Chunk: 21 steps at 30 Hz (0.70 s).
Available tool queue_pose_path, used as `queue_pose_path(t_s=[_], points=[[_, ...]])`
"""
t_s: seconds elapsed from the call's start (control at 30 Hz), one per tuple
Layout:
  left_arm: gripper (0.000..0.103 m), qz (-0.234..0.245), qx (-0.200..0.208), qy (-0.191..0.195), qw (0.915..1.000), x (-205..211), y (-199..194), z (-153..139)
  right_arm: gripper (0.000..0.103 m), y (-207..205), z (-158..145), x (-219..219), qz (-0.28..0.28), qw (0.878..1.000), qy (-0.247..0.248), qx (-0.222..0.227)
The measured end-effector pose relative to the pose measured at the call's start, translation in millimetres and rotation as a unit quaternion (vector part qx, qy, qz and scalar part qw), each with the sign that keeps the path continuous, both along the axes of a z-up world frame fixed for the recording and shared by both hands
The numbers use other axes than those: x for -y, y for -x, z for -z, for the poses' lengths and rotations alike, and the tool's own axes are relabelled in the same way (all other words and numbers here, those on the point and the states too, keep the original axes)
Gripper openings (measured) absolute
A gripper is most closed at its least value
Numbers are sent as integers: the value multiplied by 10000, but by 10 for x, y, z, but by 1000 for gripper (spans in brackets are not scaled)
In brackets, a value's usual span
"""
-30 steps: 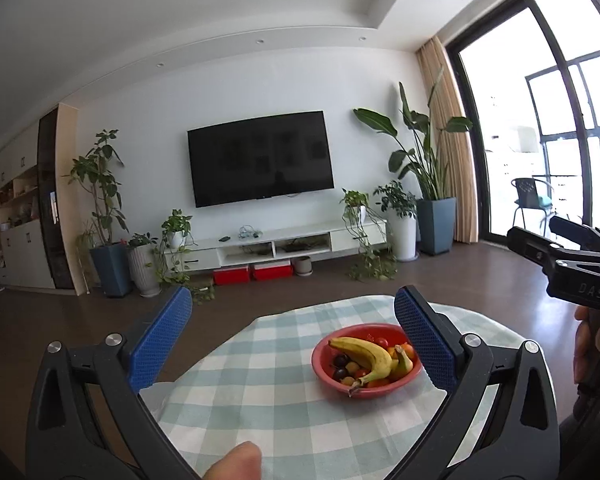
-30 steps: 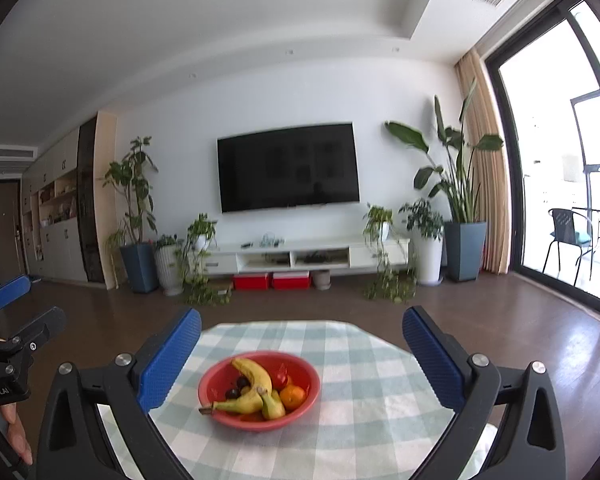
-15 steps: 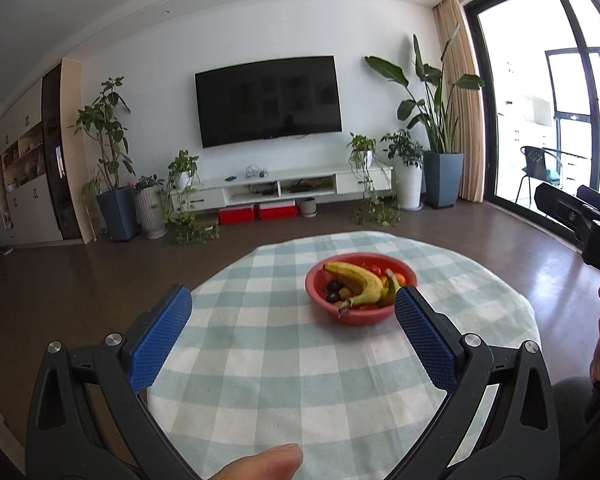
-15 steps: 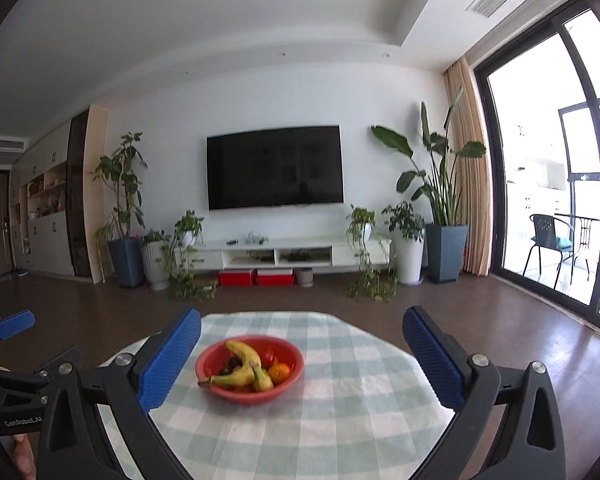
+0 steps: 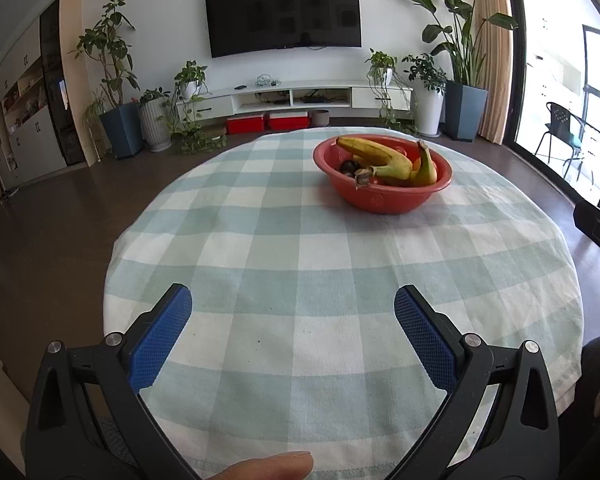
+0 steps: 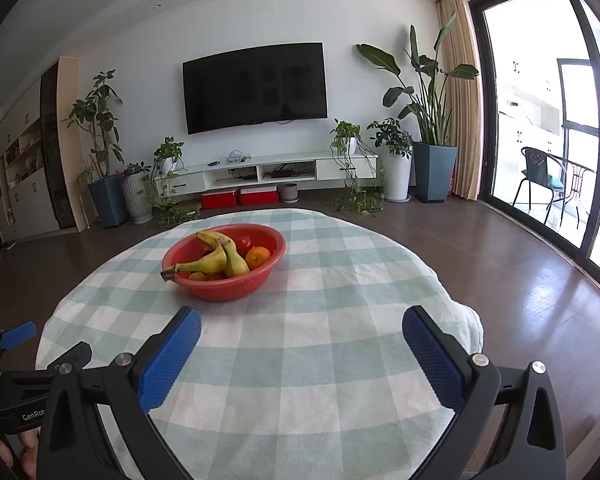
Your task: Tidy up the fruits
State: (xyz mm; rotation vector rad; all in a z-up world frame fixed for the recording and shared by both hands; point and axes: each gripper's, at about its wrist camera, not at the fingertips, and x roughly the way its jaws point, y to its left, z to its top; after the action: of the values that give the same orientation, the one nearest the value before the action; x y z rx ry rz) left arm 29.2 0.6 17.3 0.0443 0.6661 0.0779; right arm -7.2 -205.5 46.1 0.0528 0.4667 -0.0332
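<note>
Round table (image 5: 260, 248) under soft checked cloth; smooth red plastic bowl (image 5: 380, 196) at 1 o'clock holds curved bananas (image 5: 380, 156) and an orange (image 6: 259, 257). Left gripper (image 5: 292, 320) and right gripper (image 6: 300, 340), textured blue pads, both spread wide and holding nothing.

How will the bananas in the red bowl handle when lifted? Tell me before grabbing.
The bananas look joined at one stem, so they probably lift as one stiff bunch. Their curved skins may slip between flat pads. They lean on the orange, which could roll inside the bowl.
</note>
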Motion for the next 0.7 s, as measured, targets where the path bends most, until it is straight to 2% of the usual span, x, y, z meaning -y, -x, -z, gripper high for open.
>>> queue_pose_path(t_s=[0.13, 0.37, 0.7], points=[[103, 45, -130, 3, 9999, 8, -68, 138, 103, -47, 150, -90, -165, 9998, 68, -108], [103, 45, -408, 143, 9991, -30, -118, 274, 103, -92, 221, -190, -303, 9992, 183, -204], [103, 34, -453, 202, 9988, -85, -122, 288, 103, -113, 231, -180, -258, 9991, 167, -285]])
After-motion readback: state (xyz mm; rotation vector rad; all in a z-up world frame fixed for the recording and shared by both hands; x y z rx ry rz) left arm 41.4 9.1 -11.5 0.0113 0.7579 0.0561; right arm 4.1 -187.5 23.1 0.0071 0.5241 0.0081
